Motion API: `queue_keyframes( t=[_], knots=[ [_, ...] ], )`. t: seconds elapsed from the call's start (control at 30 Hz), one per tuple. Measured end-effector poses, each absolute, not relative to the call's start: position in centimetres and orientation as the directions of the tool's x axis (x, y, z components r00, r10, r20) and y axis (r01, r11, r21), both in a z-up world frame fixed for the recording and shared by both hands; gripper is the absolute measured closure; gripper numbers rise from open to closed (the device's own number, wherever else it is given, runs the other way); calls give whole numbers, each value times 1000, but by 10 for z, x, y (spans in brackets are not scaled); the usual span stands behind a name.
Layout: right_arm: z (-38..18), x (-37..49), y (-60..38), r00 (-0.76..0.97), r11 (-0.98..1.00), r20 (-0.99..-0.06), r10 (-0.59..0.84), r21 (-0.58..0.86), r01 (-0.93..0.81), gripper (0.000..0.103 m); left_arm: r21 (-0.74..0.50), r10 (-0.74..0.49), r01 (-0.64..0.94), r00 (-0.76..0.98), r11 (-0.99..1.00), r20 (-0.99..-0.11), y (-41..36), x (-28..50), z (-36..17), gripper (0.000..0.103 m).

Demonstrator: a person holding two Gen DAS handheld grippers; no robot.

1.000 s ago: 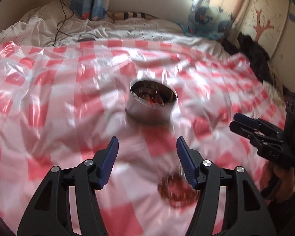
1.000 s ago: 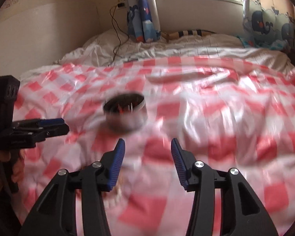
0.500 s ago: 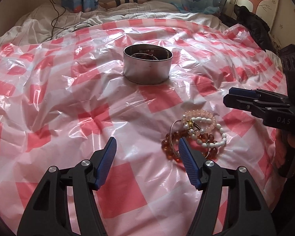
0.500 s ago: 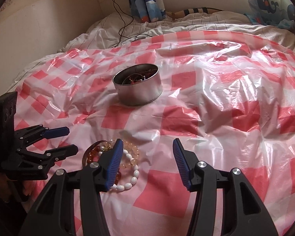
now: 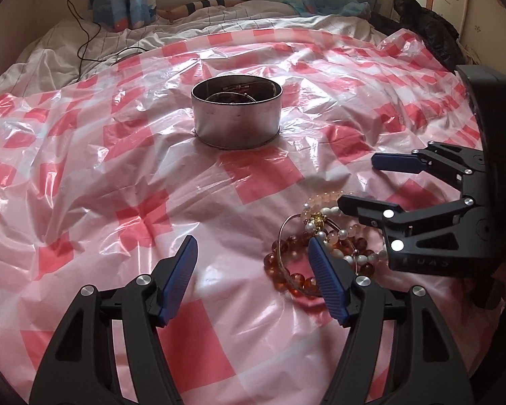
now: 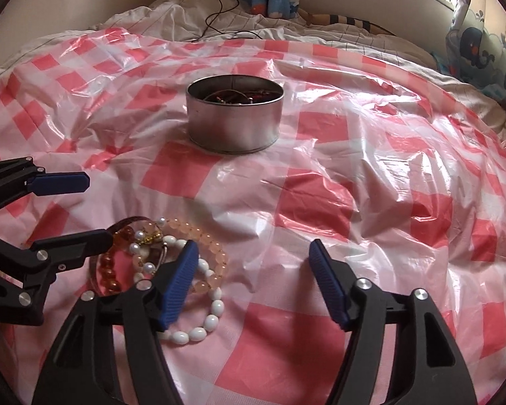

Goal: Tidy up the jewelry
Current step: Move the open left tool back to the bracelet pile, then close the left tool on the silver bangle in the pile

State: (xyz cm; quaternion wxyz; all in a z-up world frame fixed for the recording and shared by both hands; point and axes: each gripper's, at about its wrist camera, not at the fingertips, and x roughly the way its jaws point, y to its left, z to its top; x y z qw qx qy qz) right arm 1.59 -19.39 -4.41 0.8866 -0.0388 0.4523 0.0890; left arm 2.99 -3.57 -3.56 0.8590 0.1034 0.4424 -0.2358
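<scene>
A pile of bead bracelets [image 5: 317,236], amber, pink and white, lies on the red-checked plastic sheet; it also shows in the right wrist view [image 6: 158,253]. A round metal tin [image 5: 236,114] with jewelry inside stands farther back, also in the right wrist view [image 6: 234,114]. My left gripper [image 5: 253,253] is open and empty, its right finger at the pile's left edge. My right gripper [image 6: 253,256] is open and empty, its left finger over the pile. Each gripper shows in the other's view, the right [image 5: 364,182] and the left [image 6: 91,209].
The checked plastic sheet [image 5: 118,175] covers a bed and is crinkled. White bedding with a black cable [image 5: 84,40] lies behind it. Curtains and a wall are at the back. A dark garment [image 5: 428,33] lies at the far right.
Both grippers have moved down and forward toward the bracelet pile. The tin and pile look nearer and the blur is gone. Both stay open.
</scene>
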Motion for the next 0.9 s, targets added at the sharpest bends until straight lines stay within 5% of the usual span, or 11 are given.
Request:
queue_keyframes(
  t=[0.27, 0.63, 0.9],
  knots=[
    [-39, 18, -201, 585, 985, -801, 128, 36, -167, 36, 7, -260, 472, 498, 881, -827, -42, 39, -46, 37],
    [-36, 18, -215, 604, 988, -795, -55, -128, -80, 32, 36, -173, 335, 571, 941, -803, -16, 55, -39, 33],
    [-33, 14, -219, 546, 971, -808, 220, 131, -198, 38, -73, -323, 444, 518, 893, -792, -25, 47, -38, 33]
  ],
)
